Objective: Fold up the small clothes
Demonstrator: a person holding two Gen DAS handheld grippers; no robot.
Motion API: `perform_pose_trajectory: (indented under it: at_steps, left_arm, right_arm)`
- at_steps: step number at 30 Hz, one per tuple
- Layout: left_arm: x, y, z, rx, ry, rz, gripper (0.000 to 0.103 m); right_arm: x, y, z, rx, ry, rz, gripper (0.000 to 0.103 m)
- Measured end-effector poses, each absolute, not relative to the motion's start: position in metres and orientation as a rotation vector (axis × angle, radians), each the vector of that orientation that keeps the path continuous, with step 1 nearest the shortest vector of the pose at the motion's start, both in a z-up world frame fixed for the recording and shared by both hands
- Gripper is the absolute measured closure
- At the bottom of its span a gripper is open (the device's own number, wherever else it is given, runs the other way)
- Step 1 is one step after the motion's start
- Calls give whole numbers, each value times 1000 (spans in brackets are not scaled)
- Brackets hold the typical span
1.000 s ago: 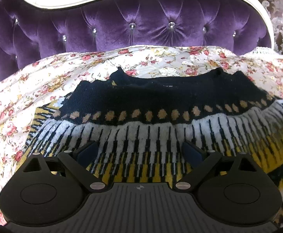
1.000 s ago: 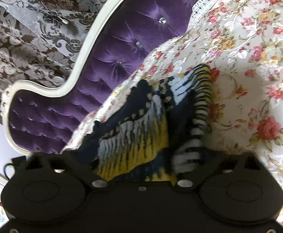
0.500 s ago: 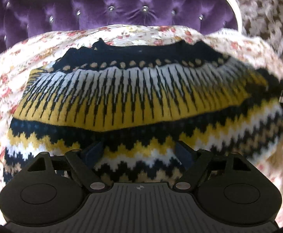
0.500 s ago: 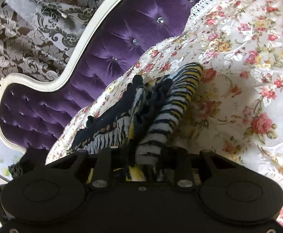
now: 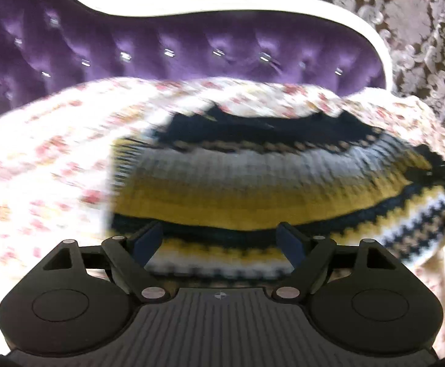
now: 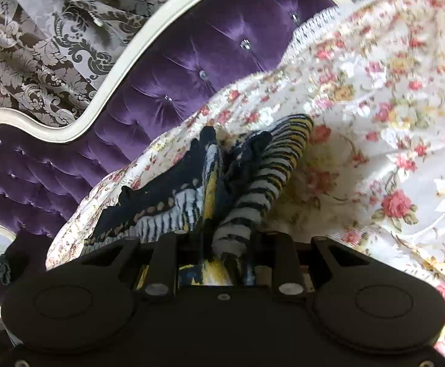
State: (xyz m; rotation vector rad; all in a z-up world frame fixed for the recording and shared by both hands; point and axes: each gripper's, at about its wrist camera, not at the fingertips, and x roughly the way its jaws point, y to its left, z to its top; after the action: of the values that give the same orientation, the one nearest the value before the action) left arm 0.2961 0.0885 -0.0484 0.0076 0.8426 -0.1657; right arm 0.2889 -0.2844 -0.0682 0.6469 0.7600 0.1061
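Left gripper (image 5: 221,241) with jaws spread wide and nothing between them, right gripper (image 6: 222,244) with jaws drawn close, pinching bunched knit sweater (image 6: 237,214)

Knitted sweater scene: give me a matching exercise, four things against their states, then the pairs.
1. left claw
2. right claw
3. navy, yellow and white patterned knitted sweater
4. purple tufted velvet headboard

A. clamped on bunched knit
B. lying on the floral bedspread
C. open, fingers apart over the hem
D. upright behind the bed, white-framed

Pairs: 1-C, 2-A, 3-B, 4-D
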Motion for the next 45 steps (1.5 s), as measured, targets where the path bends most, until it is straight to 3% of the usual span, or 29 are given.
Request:
perform_pose_trajectory:
  at_steps: [12, 21, 24, 26, 35, 45]
  left_arm:
    - [284, 182, -47, -146, 838, -95, 22]
    - [269, 214, -57, -210, 858, -101, 22]
    - [265, 220, -59, -226, 860, -99, 22]
    - [264, 223, -59, -233, 861, -101, 22]
    - [265, 217, -40, -252, 810, -125, 22]
    - [305, 183, -44, -421, 883, -269, 22]
  right_arm:
    - [334, -149, 8, 449, 749, 267, 69]
    - [363, -24, -33, 280, 892, 373, 69]
    - [362, -1, -46, 204, 904, 401, 60]
    - [359, 3, -47, 226, 891, 459, 49]
    - [343, -45, -9, 313, 738, 524, 48]
    - [291, -56, -27, 57, 706, 508, 47]
